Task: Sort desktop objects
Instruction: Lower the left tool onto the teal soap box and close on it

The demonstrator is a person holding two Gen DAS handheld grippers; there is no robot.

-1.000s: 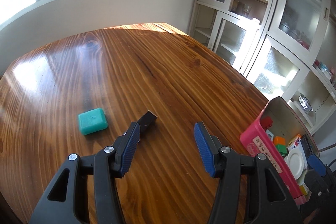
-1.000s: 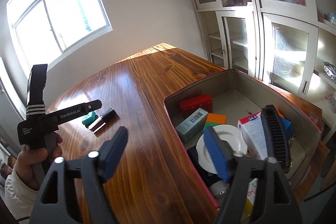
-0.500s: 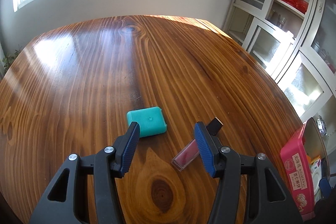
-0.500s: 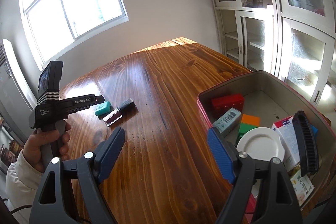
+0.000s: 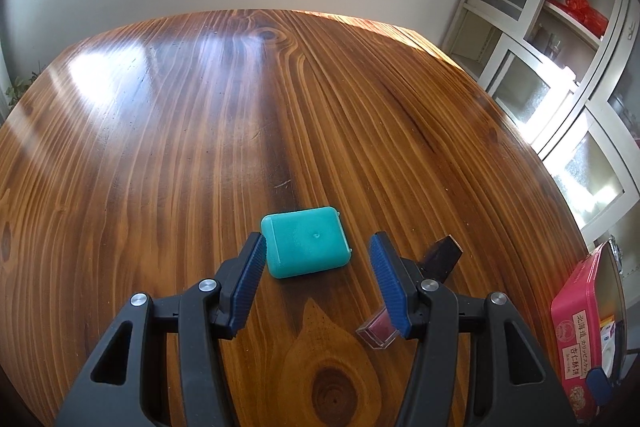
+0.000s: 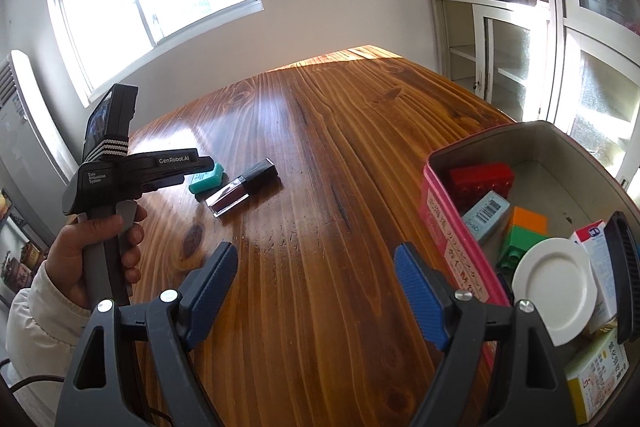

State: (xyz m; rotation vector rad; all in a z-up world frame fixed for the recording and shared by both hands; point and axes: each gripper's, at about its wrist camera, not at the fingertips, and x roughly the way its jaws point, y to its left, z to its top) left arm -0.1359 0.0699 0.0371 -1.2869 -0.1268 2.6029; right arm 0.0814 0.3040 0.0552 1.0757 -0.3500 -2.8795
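1. Left wrist view: a glossy wooden table [image 5: 248,131] fills the scene, with a window on the far wall and white glass-door cabinets [image 5: 560,75] at the right.
2. A teal case [image 5: 306,242] lies flat on the table just ahead of the left hand-held gripper [image 5: 318,259]. Its near left corner sits beside the left pad, not touching so far as I can tell.
3. The left hand-held gripper's jaws stand apart and grasp nothing. It tilts downward toward the table.
4. A lip gloss tube [image 5: 412,291] with a dark cap lies just right of the case, partly hidden behind the right finger.
5. The pink tin box [image 5: 576,323] shows at the far right edge.
6. Step in hand, as I judge it: lining up on the teal case for a pick. The next move calls for easing forward until both pads flank the case, then closing.
7. Right wrist view: the same table, a large window at the left, cabinets at the right.
8. The right hand-held gripper [image 6: 316,275] is released and empty, hovering over bare wood left of the pink tin box [image 6: 448,223], which already holds toy bricks, cartons and a white lid.
9. A person's hand [image 6: 92,255] in a pale sleeve grips the left tool upright by its handle, its nose over the teal case [image 6: 206,178] and beside the lip gloss tube [image 6: 240,191].
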